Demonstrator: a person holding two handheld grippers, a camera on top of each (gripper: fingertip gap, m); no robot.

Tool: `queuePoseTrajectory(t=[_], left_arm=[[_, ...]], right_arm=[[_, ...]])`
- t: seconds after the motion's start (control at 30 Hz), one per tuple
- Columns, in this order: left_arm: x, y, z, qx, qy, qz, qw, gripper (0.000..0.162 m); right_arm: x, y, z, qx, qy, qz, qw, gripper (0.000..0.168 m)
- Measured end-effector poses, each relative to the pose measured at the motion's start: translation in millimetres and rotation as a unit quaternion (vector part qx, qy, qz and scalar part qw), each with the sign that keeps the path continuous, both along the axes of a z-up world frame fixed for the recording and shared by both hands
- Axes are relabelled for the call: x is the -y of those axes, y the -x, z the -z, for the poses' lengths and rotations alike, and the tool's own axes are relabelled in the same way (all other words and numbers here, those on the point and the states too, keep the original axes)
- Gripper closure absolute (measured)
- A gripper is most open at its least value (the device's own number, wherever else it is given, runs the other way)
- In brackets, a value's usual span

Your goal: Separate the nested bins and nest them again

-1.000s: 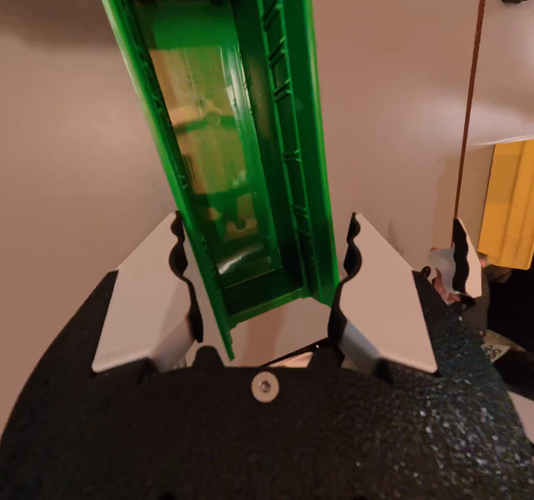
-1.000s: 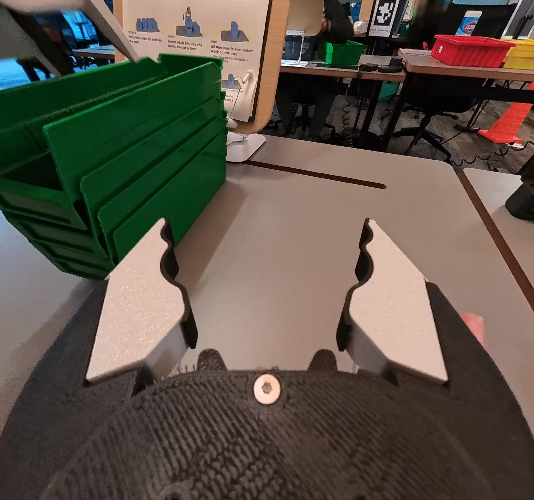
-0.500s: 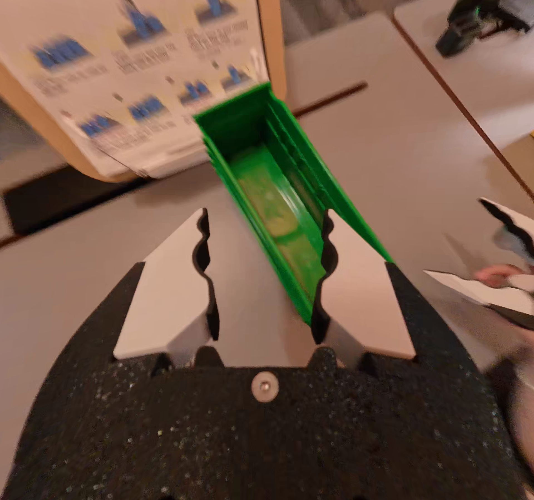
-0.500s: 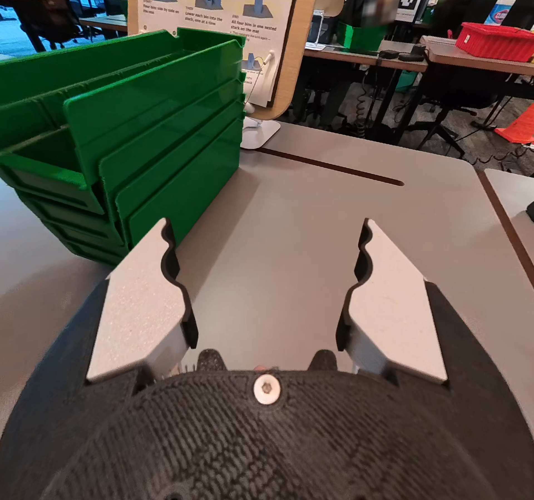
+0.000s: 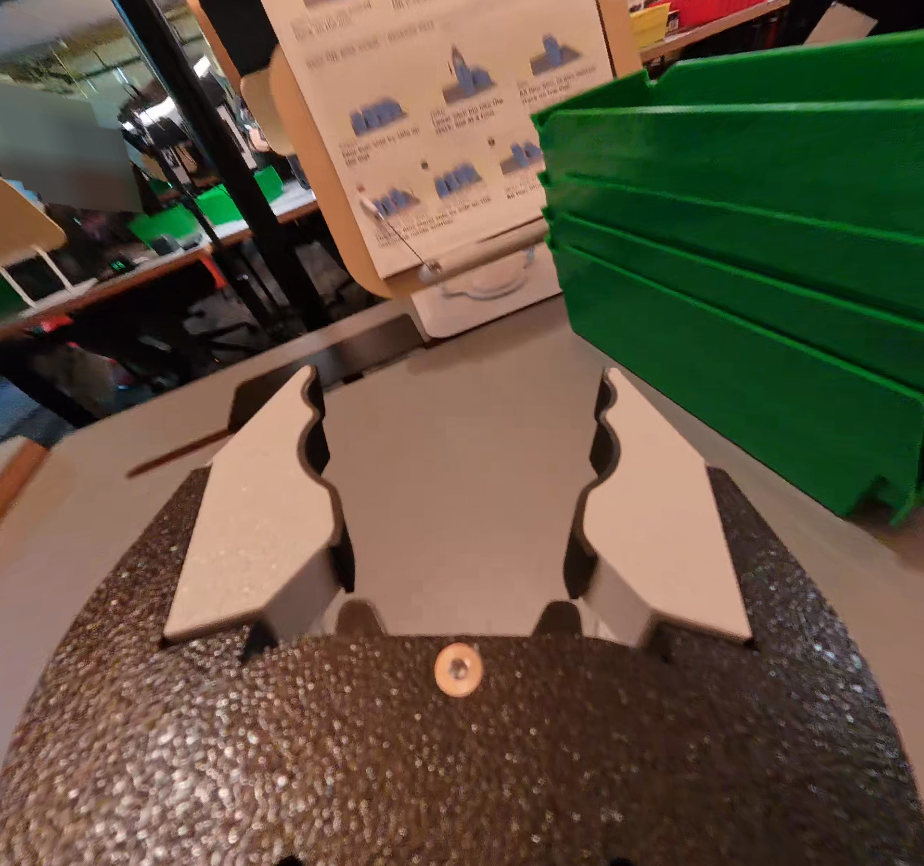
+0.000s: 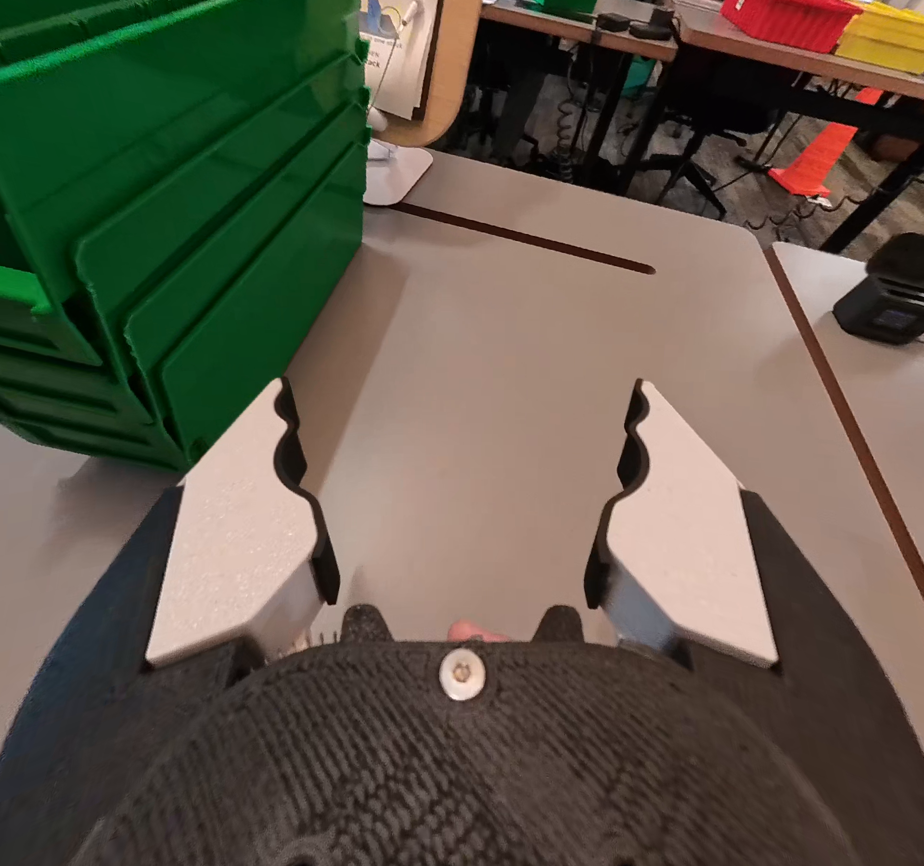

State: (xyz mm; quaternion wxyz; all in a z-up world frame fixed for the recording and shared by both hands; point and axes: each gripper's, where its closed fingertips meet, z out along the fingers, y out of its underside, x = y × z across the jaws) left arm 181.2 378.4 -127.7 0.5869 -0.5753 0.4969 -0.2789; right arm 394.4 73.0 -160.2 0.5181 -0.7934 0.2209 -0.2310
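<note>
**Green bins stacked, both hands free**

Green plastic bins (image 6: 190, 182) sit nested in one stack on the desk (image 6: 500, 367), four side walls stepping down one inside the next. In the left wrist view the stack (image 5: 750, 252) stands just to the right of your left hand-held gripper (image 5: 460, 442); in the right wrist view it stands just to the left of your right hand-held gripper (image 6: 460, 447). So you flank the stack, touching nothing. Both sets of jaws are spread wide with only bare desk between them, released and grasping nothing.

Judging by the tidy nesting, either the separating has not begun or the re-nesting is done; I cannot tell which. Your position on either side suits gripping a rim from each side.

An instruction board (image 5: 450, 107) stands behind the stack on a white base, showing blue bin diagrams with printed captions, blurred in one view and cut off in the other. No brand marks show on the bins.
</note>
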Motion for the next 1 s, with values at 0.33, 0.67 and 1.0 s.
queuePoseTrajectory(t=[0.33, 0.67, 1.0], left_arm=[[22, -18, 45, 0.009, 0.092, 0.027, 0.995, 0.045], [31, -18, 47, 0.036, 0.123, 0.066, 0.99, 0.044], [38, -20, 55, 0.021, 0.123, 0.081, 0.989, 0.043]], right_arm=[[-10, 2, -26, 0.033, 0.027, 0.036, 0.998, 0.04], [-90, 34, -122, -0.056, -0.01, -0.033, 0.998, 0.015], [-206, 26, -99, -0.151, 0.169, -0.027, 0.974, 0.038]])
